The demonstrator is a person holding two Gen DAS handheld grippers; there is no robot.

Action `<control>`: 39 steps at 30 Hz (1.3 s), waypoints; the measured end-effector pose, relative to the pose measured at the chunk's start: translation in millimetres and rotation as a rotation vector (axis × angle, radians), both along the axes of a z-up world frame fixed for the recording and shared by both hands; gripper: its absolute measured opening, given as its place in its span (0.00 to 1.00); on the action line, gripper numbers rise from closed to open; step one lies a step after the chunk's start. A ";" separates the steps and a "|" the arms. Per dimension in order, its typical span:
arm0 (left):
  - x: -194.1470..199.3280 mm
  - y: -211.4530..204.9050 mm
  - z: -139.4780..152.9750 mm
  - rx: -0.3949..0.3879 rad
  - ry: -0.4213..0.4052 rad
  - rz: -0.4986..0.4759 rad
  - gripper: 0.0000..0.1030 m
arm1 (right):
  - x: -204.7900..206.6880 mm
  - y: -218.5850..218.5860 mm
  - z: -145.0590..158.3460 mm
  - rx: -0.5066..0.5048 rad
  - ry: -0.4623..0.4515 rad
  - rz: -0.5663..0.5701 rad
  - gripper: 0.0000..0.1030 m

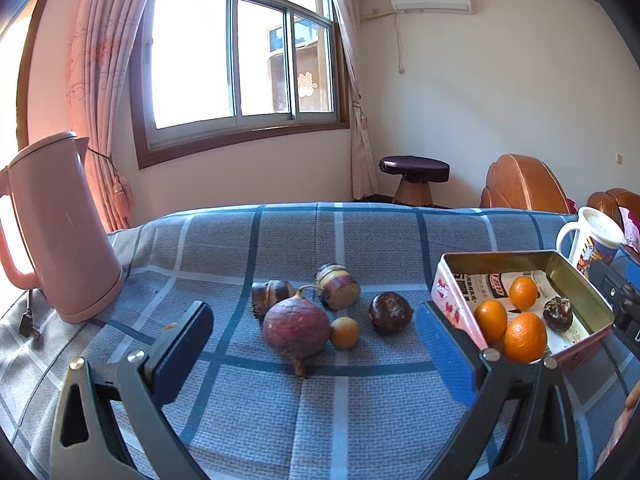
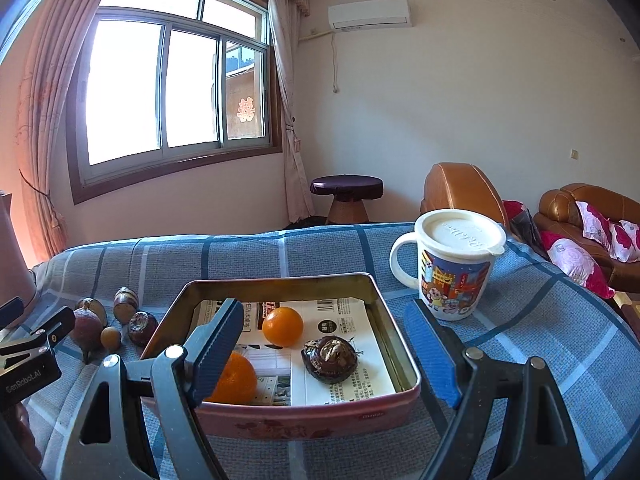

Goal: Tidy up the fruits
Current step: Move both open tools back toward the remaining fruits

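A pink tin box [image 1: 454, 304] lined with newspaper holds three oranges [image 1: 525, 337] and a dark water chestnut [image 1: 557, 313]. In the right wrist view the tin box [image 2: 396, 332] shows two oranges [image 2: 282, 326] and the chestnut [image 2: 329, 358]. Left of the tin on the blue plaid cloth lie a large reddish round root [image 1: 296, 329], a small orange fruit [image 1: 344, 332], a dark chestnut [image 1: 389, 313] and two cut brown pieces [image 1: 338, 286]. My left gripper [image 1: 314, 344] is open and empty above the root. My right gripper [image 2: 324, 352] is open and empty over the tin.
A pink kettle [image 1: 60, 228] with a cord stands at the far left. A lidded cartoon mug [image 2: 456, 264] stands behind the tin to the right. Brown leather chairs [image 2: 460, 192] and a stool [image 2: 347, 196] stand beyond the table's far edge.
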State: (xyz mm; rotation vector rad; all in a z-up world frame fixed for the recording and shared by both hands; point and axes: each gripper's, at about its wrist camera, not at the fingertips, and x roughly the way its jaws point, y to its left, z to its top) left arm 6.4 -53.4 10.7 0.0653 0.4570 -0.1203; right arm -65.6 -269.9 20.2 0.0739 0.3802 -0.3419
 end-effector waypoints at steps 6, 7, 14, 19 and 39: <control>10.8 36.3 -2.9 -0.032 0.031 0.041 1.00 | 0.7 32.8 0.6 -0.037 0.012 0.056 0.81; 12.7 42.0 -3.5 -0.037 0.036 0.048 1.00 | 1.4 38.8 0.2 -0.041 0.015 0.066 0.81; 25.9 73.5 -7.8 -0.015 0.060 0.097 1.00 | 15.7 77.4 -3.1 -0.041 0.051 0.144 0.81; 37.4 100.6 -10.4 -0.012 0.073 0.135 1.00 | 27.2 105.3 -4.9 -0.041 0.066 0.200 0.81; 77.6 173.2 -22.7 -0.013 0.203 0.231 1.00 | 124.1 200.5 -34.4 0.080 0.311 0.440 0.59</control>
